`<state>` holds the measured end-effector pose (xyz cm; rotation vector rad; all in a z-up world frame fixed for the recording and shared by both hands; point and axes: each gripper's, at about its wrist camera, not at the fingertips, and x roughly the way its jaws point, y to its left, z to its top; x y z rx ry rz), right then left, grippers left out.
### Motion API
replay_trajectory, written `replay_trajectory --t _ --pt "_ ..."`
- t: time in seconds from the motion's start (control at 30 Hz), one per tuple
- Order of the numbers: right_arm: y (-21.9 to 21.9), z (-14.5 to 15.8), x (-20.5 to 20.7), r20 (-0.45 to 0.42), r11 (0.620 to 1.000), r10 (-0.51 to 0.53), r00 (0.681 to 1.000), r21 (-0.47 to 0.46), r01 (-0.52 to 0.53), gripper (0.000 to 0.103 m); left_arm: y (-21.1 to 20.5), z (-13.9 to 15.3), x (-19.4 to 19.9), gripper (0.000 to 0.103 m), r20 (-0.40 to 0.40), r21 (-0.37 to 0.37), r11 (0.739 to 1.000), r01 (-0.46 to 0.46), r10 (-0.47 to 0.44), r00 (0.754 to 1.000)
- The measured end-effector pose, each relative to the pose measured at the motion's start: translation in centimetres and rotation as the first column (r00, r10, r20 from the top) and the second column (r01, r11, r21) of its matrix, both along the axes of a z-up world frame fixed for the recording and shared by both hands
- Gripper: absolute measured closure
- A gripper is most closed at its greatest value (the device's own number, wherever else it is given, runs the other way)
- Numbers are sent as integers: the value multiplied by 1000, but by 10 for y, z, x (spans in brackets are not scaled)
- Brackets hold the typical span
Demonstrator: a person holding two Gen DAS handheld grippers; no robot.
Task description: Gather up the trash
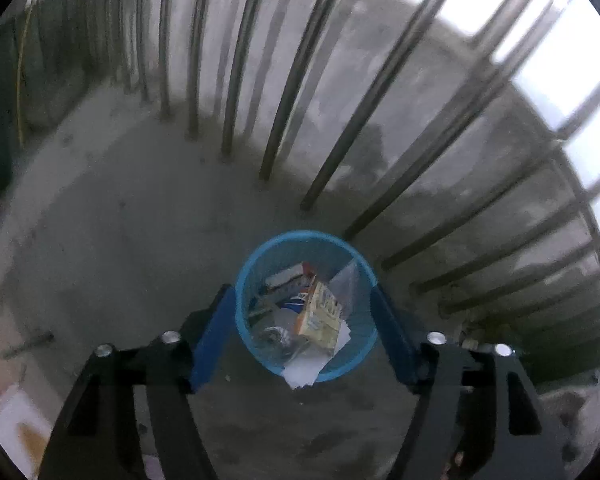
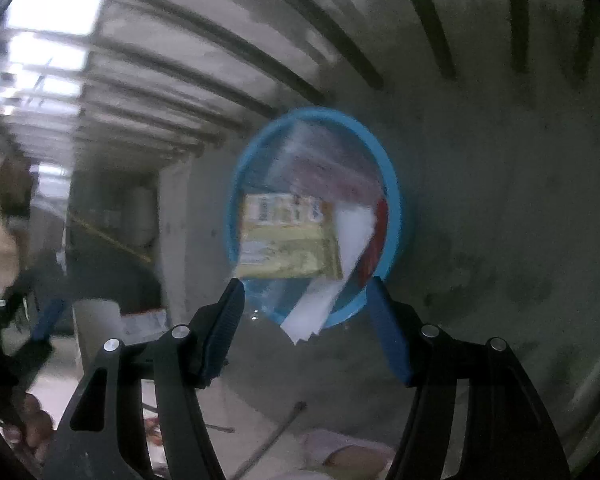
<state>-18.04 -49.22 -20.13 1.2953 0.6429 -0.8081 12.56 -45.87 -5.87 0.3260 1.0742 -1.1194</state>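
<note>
Low in the frame's centre, the blue mesh bin (image 1: pixel 306 308) holds a yellow carton (image 1: pixel 320 318) and white paper (image 1: pixel 300 376). The left claw (image 1: pixel 304 308) gapes wide and empty above it. The right claw (image 2: pixel 304 304) is likewise spread, gripping nothing.

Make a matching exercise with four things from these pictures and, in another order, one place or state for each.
Things:
1. blue mesh bin
2. yellow carton
3. white paper
4. left hand-held gripper

Places or states:
A. hangs over the bin's near rim
B. open, nothing between its fingers
C. stands on the concrete floor near the railing bars
D. lies inside the bin on top of other trash

Pairs: 1-C, 2-D, 3-A, 4-B
</note>
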Motion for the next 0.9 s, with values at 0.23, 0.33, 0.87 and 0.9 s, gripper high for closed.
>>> replay_trajectory --t 0.23,0.33,0.87,0.9 --pt "61 112 41 -137 868 267 954 -396 -300 18 123 94 -34 5 259 -193 980 -56 106 960" --pt "108 151 68 -195 737 391 900 -519 -432 11 183 115 -46 5 311 -241 963 -118 192 931" --pt "300 241 124 -358 212 596 719 -794 -570 8 434 92 -92 5 348 -155 499 -853 835 425" --pt "305 240 128 -388 203 598 702 -773 -601 8 442 88 -98 5 376 -155 464 -872 844 382"
